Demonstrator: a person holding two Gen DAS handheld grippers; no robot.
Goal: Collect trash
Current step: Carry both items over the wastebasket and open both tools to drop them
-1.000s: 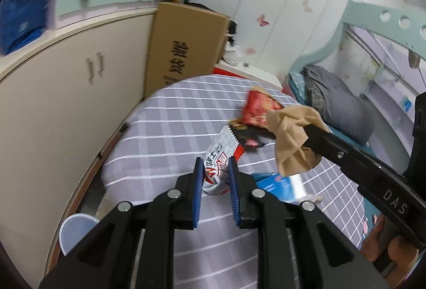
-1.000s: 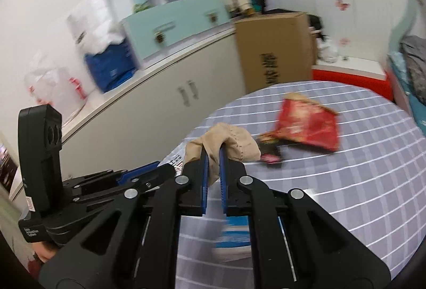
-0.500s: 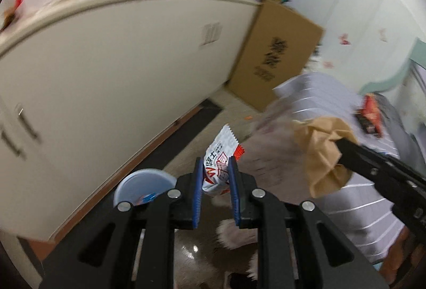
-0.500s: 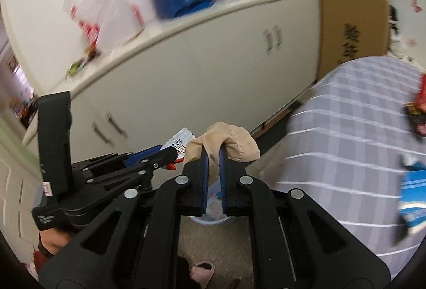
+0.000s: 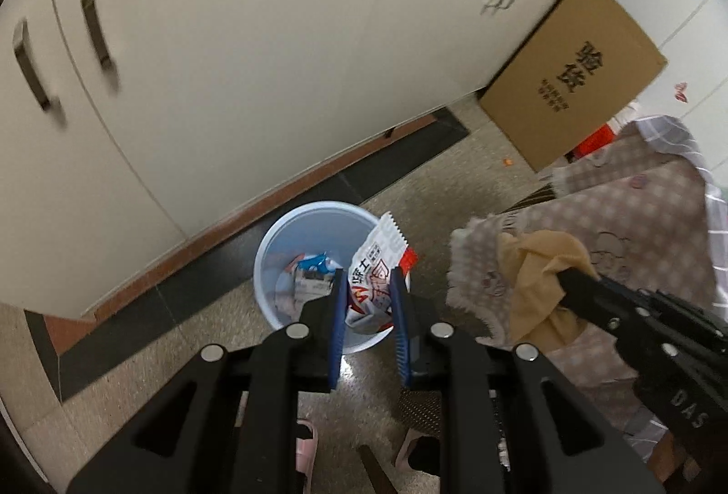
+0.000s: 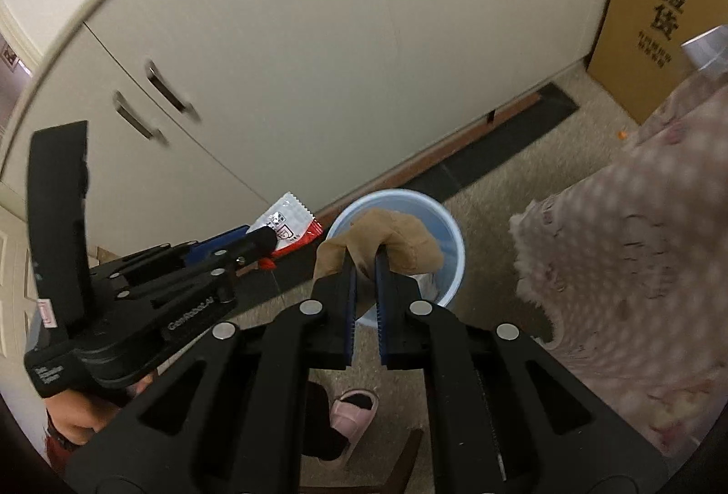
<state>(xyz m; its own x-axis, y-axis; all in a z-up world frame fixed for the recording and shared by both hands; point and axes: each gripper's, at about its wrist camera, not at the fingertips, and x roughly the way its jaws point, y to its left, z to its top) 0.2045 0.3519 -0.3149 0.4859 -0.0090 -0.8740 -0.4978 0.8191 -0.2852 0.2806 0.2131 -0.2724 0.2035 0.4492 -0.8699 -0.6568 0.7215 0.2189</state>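
My left gripper (image 5: 367, 280) is shut on a white and red snack wrapper (image 5: 376, 266) and holds it above the light blue trash bin (image 5: 291, 225) on the floor. The bin holds several wrappers. My right gripper (image 6: 364, 262) is shut on a crumpled tan paper (image 6: 391, 237) and holds it over the same bin (image 6: 448, 239). The tan paper also shows in the left wrist view (image 5: 541, 271), to the right of the bin. The left gripper with its wrapper (image 6: 286, 223) shows in the right wrist view, left of the bin.
Cream cabinet doors (image 5: 273, 39) with metal handles run behind the bin. A cardboard box (image 5: 573, 80) stands on the floor at the right. A pink patterned cloth (image 5: 637, 230) hangs from the table edge at the right. Pink slippers (image 6: 352, 412) lie on the floor below.
Both grippers have swung away from the table top and down toward the floor. They now hang over the blue bin, each still gripping its piece of trash.
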